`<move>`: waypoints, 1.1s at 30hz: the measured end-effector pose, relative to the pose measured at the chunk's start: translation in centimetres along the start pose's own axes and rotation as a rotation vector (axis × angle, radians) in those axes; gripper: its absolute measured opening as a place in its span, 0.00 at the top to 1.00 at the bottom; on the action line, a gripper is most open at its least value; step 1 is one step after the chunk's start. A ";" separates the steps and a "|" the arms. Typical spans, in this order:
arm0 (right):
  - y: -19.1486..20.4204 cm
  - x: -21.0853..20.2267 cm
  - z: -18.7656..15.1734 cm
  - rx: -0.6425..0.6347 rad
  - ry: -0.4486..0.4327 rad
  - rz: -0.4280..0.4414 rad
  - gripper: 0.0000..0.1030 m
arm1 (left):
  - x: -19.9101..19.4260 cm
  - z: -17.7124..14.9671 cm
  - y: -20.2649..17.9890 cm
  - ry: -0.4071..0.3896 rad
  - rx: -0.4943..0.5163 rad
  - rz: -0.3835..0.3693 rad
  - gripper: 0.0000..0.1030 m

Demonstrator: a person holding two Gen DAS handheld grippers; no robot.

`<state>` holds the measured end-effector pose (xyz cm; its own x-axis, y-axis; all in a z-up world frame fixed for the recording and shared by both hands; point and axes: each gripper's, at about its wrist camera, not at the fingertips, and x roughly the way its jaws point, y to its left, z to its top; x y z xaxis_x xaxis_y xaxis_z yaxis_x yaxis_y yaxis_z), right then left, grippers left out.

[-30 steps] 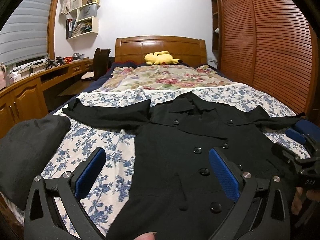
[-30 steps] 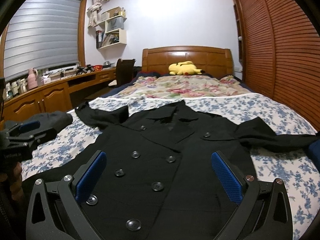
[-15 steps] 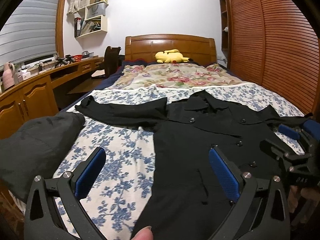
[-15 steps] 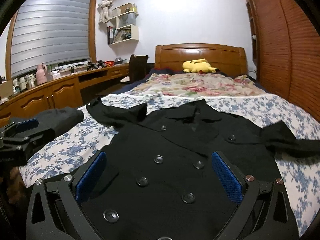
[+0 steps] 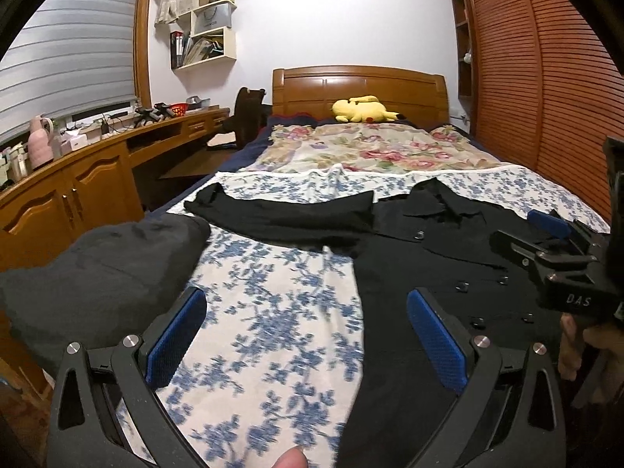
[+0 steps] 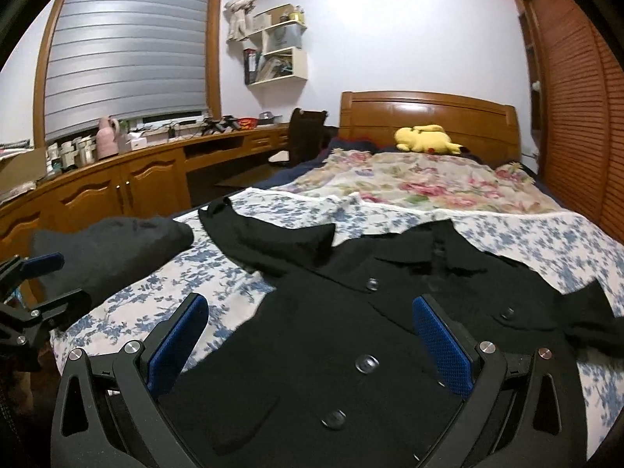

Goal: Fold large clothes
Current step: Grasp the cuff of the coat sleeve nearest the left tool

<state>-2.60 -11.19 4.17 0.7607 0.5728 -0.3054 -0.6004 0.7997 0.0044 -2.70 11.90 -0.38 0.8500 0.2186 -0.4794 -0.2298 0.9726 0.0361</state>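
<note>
Fingers [image 5: 177,335] of two gaping grippers flank one black coat [image 6: 351,335].

Left gripper [image 5: 306,335] jaws spread wide, nothing between the blue pads, hovering over the bed's near edge, above the blue floral sheet [image 5: 273,312]. Black coat [image 5: 409,265] lies flat, buttons up, toward the bed's right side; one sleeve stretched out to the left edge. Dark folded bundle [image 5: 97,273] at the near-left corner. Right gripper [image 5: 546,241] over the coat's right side, fingers apart, empty. Yellow plush [image 5: 362,109] by the headboard [image 5: 358,85].
</note>
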 end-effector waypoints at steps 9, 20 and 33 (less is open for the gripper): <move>-0.2 2.4 -0.3 -0.020 0.046 0.021 0.00 | 2.9 -0.1 3.4 0.053 -0.039 -0.011 0.00; -1.9 6.2 -2.7 -0.024 0.156 0.035 0.00 | 9.3 0.4 4.8 0.142 -0.017 -0.069 0.00; -0.8 7.3 -1.9 0.001 0.185 0.015 0.00 | 18.6 2.6 6.7 0.234 -0.072 -0.185 0.19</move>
<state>2.96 -8.01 0.17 0.6932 0.5416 -0.4755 -0.6107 0.7917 0.0114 12.76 22.70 -6.76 0.7498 0.0062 -0.6616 -0.1220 0.9841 -0.1291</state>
